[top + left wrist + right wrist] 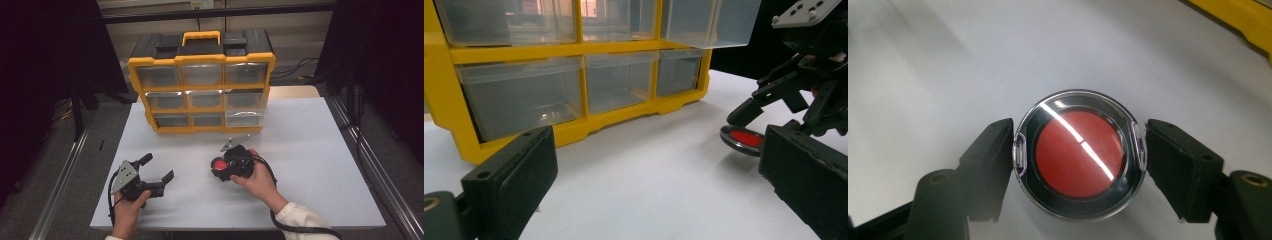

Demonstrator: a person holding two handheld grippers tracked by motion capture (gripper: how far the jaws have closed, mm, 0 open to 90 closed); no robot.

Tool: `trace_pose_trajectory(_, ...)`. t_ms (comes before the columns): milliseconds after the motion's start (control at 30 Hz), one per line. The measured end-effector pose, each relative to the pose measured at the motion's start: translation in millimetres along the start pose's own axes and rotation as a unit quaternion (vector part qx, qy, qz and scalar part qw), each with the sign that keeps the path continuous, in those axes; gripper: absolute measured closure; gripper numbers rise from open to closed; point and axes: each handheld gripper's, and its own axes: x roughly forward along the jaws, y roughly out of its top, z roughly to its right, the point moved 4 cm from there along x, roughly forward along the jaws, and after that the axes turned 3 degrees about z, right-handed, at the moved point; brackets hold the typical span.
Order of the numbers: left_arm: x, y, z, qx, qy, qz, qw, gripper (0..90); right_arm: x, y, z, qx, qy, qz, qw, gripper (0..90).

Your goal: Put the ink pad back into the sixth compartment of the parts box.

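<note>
**Round red case held over the white table**

We see a dark room, black curtains filling the frame's upper corners and metal rails down both sides. The white table [310,150] covers the middle. At top centre stands a yellow drawer cabinet [200,87]. Lower centre, our right gripper [222,167] clamps a round case [1079,154] with a red middle, just above the surface. Lower left, our left gripper [159,169] is wide open and empty.

White table [310,165], yellow drawer organizer [202,90] standing on it
</note>
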Motion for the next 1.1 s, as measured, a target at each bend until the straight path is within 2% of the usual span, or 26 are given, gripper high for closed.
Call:
trace_pose_trajectory(200,1.3,0.3,-0.6,-0.005,0.006,0.005,1.0,2.3,-9.2,7.2,-4.1,-0.004,0.011,-0.01,0.9999,30.1)
trace_pose_trajectory(367,1.5,0.4,-0.9,-0.002,0.005,0.003,1.0,2.3,-16.3,9.1,-3.9,-0.002,0.019,-0.028,0.9994,30.0)
trace_pose_trajectory(467,1.6,0.2,-0.7,-0.001,0.005,0.002,1.0,2.3,-19.7,8.9,-3.3,0.009,0.029,-0.039,0.9988,30.0)
trace_pose_trajectory(533,1.3,-0.1,-1.5,0.007,0.001,-0.002,1.0,2.3,-21.4,9.5,-2.0,0.007,0.033,-0.044,0.9985,30.0)
trace_pose_trajectory(600,1.1,0.3,-1.7,0.009,0.004,-0.003,0.9999,2.3,-23.6,10.4,-1.0,0.008,0.034,-0.047,0.9983,30.1)
trace_pose_trajectory(633,2.6,0.9,-0.2,-0.002,0.007,0.006,1.0,2.3,-24.7,10.9,-1.0,0.007,0.034,-0.049,0.9982,30.0)
trace_pose_trajectory(667,2.9,1.0,0.1,-0.004,0.007,0.007,1.0,2.3,-26.1,11.5,-0.8,0.006,0.035,-0.049,0.9982,30.0)
trace_pose_trajectory(1100,2.7,1.1,0.0,-0.001,0.007,0.005,1.0,2.3,-40.6,19.8,-0.2,0.007,0.039,-0.062,0.9973,30.0)
